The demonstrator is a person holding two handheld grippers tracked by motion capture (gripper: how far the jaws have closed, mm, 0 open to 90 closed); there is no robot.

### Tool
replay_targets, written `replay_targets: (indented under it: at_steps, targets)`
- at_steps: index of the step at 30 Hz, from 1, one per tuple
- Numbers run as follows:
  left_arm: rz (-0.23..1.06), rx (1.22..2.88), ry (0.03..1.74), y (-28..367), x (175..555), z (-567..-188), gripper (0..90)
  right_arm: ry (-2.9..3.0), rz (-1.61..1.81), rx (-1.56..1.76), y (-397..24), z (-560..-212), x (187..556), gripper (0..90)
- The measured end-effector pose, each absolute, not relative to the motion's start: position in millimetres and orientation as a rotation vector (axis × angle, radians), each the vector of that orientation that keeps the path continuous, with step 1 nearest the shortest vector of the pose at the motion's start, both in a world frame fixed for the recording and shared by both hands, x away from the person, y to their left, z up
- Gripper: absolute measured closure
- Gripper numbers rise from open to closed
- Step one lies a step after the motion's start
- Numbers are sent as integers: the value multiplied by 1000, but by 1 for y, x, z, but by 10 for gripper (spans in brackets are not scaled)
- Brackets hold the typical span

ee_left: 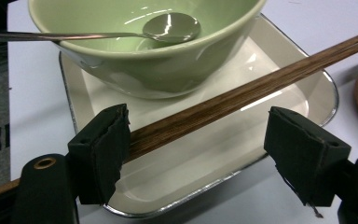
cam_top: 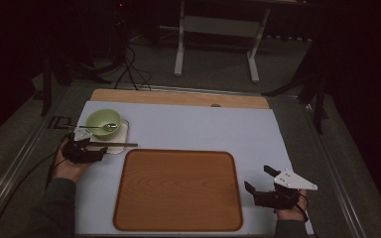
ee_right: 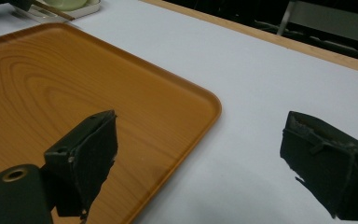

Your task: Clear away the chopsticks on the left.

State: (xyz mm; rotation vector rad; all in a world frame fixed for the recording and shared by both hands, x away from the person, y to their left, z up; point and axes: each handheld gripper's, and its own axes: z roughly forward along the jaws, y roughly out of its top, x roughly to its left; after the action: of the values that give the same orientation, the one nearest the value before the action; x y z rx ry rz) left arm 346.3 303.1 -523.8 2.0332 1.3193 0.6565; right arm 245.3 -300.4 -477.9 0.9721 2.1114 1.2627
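2 wooden chopsticks [ee_left: 242, 93] lie between the spread jaws of the left gripper [ee_left: 205, 154], touching its left pad and resting across the rim of a small white tray [ee_left: 303, 93] beside a green bowl [ee_left: 168, 70] holding a spoon [ee_left: 170, 27]; the grasp seems about to begin, so the jaws must next close squarely on both sticks. Right gripper [ee_right: 200, 158] hovers spread and empty over the tabletop [ee_right: 270, 79] by the wooden tray [ee_right: 74, 93]. Chopstick tips run out of the left gripper view, and the dim high view blurs detail.

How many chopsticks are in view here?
2: the chopsticks lie side by side across the white tray, passing between the open left gripper jaws, against one pad.
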Motion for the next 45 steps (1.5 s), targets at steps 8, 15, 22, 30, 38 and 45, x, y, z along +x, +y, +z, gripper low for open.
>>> replay_targets:
  at_steps: [8,15,22,30,38,45]
  targets:
    - [657,2057,1316,305,349,-522,240,2113,1263,973,-301,-478,245,107]
    - [638,2077,1308,301,353,-522,247,2109,1265,974,-302,-478,245,107]
    - [620,2090,1293,304,349,-520,275,2106,1269,982,-303,-478,244,107]
    - [610,2130,1261,302,350,-521,248,2113,1262,981,-302,-478,244,107]
    - [577,2145,1245,299,348,-523,283,2111,1268,987,-303,-478,244,107]
    - [562,2151,1233,304,343,-522,419,2116,1268,987,-303,-478,244,107]
